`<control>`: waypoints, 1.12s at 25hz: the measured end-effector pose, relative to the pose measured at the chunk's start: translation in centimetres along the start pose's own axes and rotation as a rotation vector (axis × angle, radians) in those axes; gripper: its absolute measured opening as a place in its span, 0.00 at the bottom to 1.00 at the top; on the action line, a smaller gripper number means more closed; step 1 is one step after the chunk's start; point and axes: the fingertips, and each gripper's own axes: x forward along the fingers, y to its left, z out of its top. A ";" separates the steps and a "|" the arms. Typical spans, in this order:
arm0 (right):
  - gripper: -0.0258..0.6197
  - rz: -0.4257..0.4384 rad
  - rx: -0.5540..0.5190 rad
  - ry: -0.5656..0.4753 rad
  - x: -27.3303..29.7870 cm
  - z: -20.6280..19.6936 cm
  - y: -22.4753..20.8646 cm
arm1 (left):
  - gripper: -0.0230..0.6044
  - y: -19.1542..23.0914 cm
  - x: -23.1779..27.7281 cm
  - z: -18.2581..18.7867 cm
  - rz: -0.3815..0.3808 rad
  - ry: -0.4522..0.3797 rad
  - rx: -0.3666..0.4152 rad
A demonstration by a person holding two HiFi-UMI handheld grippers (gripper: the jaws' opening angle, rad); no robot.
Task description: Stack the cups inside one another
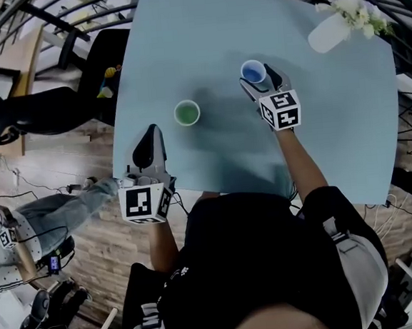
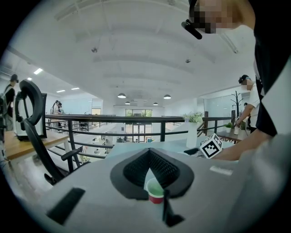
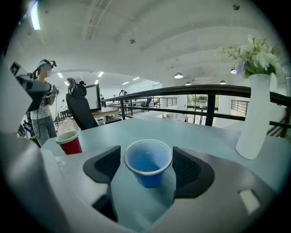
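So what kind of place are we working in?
Probably an open-plan office, seemingly on an upper level: a railing runs behind the table, with an office chair and a desk beyond.

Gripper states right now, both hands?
Left hand-held gripper: closed, empty.
Right hand-held gripper: open, small blue plastic cup between its jaws, not gripped.

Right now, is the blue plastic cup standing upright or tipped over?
Upright: the blue plastic cup rests on its base, mouth up.

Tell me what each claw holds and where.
Nothing is held. The right claw stands open around the blue plastic cup, pads off its sides; the left claw is shut, empty.
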 end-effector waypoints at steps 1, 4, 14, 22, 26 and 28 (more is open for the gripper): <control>0.58 0.001 0.001 0.005 0.1 -0.1 0.0 | 0.03 0.1 -0.1 0.0 0.003 0.000 -0.001; 0.54 0.004 0.005 0.007 0.1 -0.3 -0.1 | 0.03 0.0 -0.2 -0.2 0.007 0.001 -0.005; 0.54 0.008 -0.012 0.002 -0.6 -0.1 -0.1 | 0.03 -0.3 -0.2 -0.2 0.003 -0.006 0.005; 0.54 0.053 -0.001 -0.037 -2.2 1.7 1.5 | 0.03 -0.8 -0.3 0.4 -0.007 -0.026 0.002; 0.54 0.087 -0.005 -0.055 -2.9 2.5 3.1 | 0.03 -0.7 -0.9 0.3 -0.002 -0.034 0.006; 0.54 0.103 -0.009 -0.065 -3.2 2.9 3.9 | 0.03 -0.5 -1.3 0.4 0.006 -0.039 0.008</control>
